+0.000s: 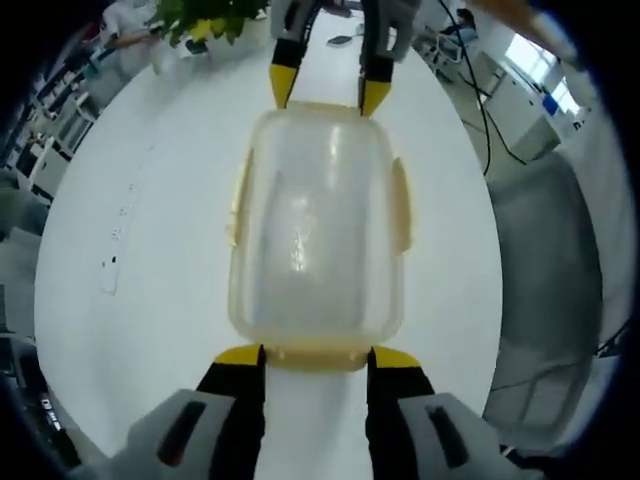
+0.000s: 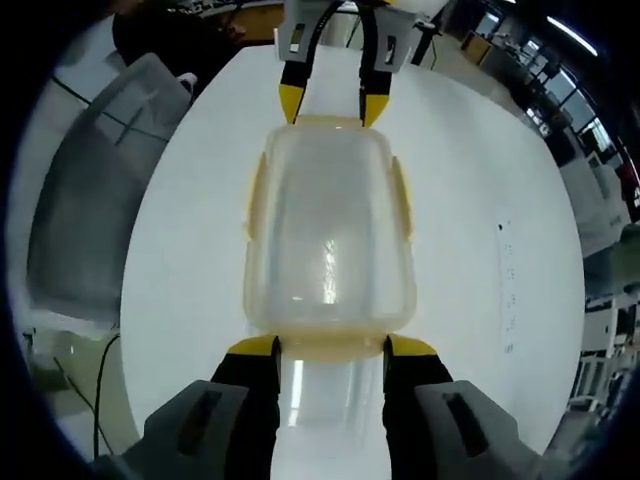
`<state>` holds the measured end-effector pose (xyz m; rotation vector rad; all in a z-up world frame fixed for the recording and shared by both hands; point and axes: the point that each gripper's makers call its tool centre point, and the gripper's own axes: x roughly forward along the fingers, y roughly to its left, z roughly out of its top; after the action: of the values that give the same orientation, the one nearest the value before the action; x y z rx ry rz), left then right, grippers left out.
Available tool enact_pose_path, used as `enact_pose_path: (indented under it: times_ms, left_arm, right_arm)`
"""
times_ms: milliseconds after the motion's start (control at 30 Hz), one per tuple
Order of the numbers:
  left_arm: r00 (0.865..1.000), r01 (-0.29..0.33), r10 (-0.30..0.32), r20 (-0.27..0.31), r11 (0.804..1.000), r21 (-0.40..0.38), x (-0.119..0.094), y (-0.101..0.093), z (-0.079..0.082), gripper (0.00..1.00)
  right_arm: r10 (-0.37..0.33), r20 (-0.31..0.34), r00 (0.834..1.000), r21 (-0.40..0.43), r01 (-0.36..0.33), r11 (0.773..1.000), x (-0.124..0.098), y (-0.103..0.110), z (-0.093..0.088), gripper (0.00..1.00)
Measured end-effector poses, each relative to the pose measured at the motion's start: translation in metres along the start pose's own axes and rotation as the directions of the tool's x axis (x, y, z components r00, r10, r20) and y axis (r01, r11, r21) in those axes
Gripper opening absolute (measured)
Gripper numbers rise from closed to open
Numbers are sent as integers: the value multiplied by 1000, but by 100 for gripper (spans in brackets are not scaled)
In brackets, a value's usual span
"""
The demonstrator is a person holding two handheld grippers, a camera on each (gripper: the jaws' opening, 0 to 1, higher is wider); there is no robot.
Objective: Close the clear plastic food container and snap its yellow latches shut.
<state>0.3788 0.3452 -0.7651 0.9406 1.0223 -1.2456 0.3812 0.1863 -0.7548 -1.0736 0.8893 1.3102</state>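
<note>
A clear plastic container (image 1: 315, 230) (image 2: 328, 230) lies lengthwise on the white table (image 1: 150, 230), its lid resting on top. Pale yellow latches (image 1: 238, 195) (image 2: 400, 195) run along both long sides and stick outward. My left gripper (image 1: 318, 358) is open at the near end, its yellow-tipped jaws flanking the end latch (image 1: 318, 352). It also appears across the box as the left gripper (image 2: 333, 103). My right gripper (image 2: 332, 348) is open at the opposite end, also seen as the right gripper (image 1: 328, 92). Each gripper's tips touch or nearly touch the container's rim.
A grey chair (image 1: 545, 270) (image 2: 90, 200) stands beside the table. A potted plant (image 1: 200, 20) sits at the table's far edge, and a black cable (image 1: 485, 110) hangs off the side. Desks and equipment fill the room beyond.
</note>
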Motion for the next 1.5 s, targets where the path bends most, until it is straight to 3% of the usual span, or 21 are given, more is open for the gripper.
enact_pose_path:
  times_ms: [567, 1200, 1300, 1333, 1367, 1400, 1433, 1500]
  left_arm:
    - [995, -26, 23, 95, 999, 30, 28, -5, 53, 33]
    - [985, -85, 73, 158, 994, 68, 42, -10, 92, 33]
    - [983, -92, 78, 164, 993, 78, 45, -11, 104, 33]
    - [988, -62, 54, 144, 997, 53, 45, -13, 106, 33]
    - [997, 9, -9, 73, 1000, -8, 42, -21, 104, 33]
    - [997, -16, 13, 72, 999, 44, 40, -14, 112, 33]
    - [998, -47, 44, 35, 992, 119, 39, -3, 118, 33]
    - [997, -50, 59, -53, 985, 167, 40, 2, 119, 33]
  right_arm:
    - [-1, -21, 1000, 13, 1, 1000, -8, 2, -60, 36]
    - [-16, -21, 1000, 26, 16, 1000, -17, 11, -98, 36]
    - [-13, -44, 999, 31, 14, 999, -16, 12, -110, 36]
    - [-14, -45, 999, 34, 16, 999, -15, 12, -113, 36]
    - [-13, -42, 999, 36, 14, 999, -15, 13, -116, 36]
    - [-21, -68, 997, 43, 24, 999, -15, 13, -123, 37]
    - [-30, -59, 998, 60, 34, 998, -14, 11, -124, 37]
    - [-15, -18, 1000, 103, 17, 995, -16, 13, -123, 37]
